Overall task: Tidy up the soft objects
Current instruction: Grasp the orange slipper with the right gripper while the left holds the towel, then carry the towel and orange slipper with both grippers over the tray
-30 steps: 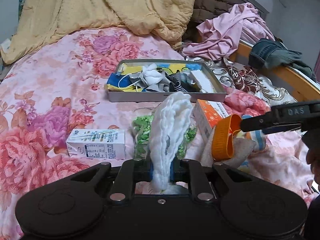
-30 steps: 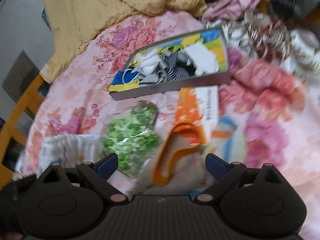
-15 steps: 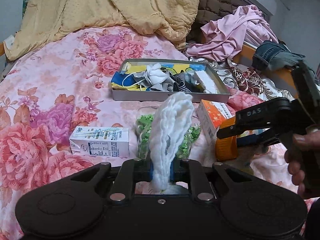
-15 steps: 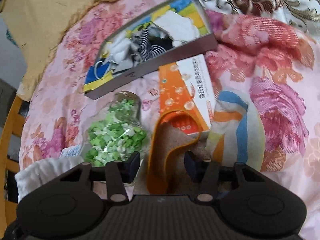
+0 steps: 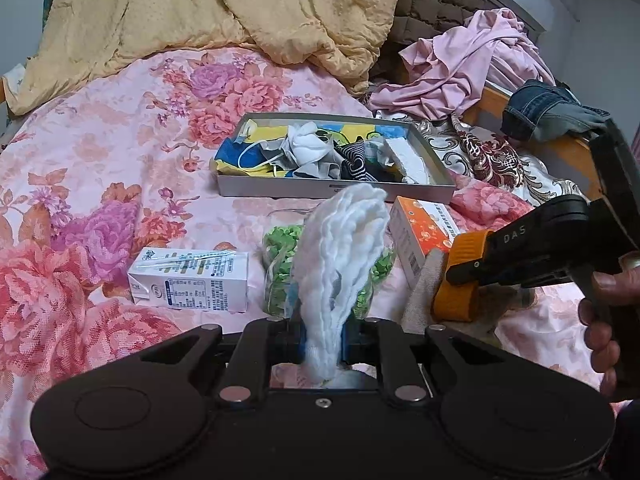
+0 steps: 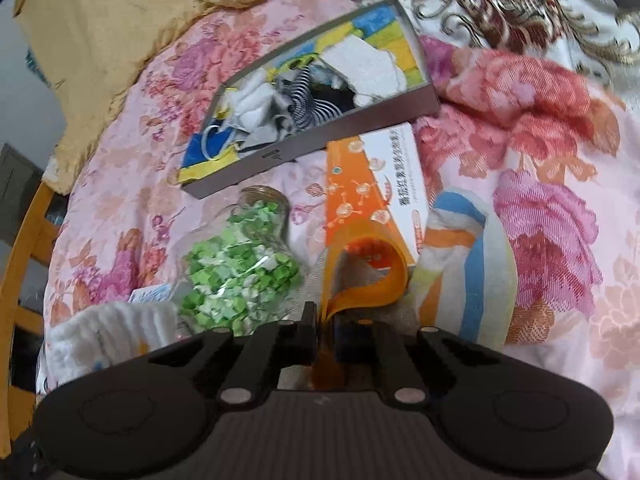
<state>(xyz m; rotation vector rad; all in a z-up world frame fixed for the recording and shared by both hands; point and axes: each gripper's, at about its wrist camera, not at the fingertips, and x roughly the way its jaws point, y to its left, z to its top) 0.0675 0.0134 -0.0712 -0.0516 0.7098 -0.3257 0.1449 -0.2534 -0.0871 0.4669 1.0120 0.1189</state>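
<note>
The left tongs (image 5: 323, 346) are clenched on a white cloth (image 5: 344, 256), which stands up from between them above the flowered bed (image 5: 100, 184). The right tongs (image 6: 322, 334) are clamped shut on the orange rim of a slipper (image 6: 366, 276) with a grey-brown lining; in the left view a hand (image 5: 604, 320) grips their handle.

Taking the grey tray (image 5: 436, 162) on the bed as landmark: it holds a heap of soft things, among them a striped sock and a white mask. Just in front of it lies an orange box (image 6: 372, 184), touching the slipper, with a glass jar (image 6: 240, 268) of green bits beside the box. A striped cloth (image 6: 468, 264) lies on the other side of the slipper. A milk carton (image 5: 192, 276) sits in front of the tray, to the left of the jar.
</note>
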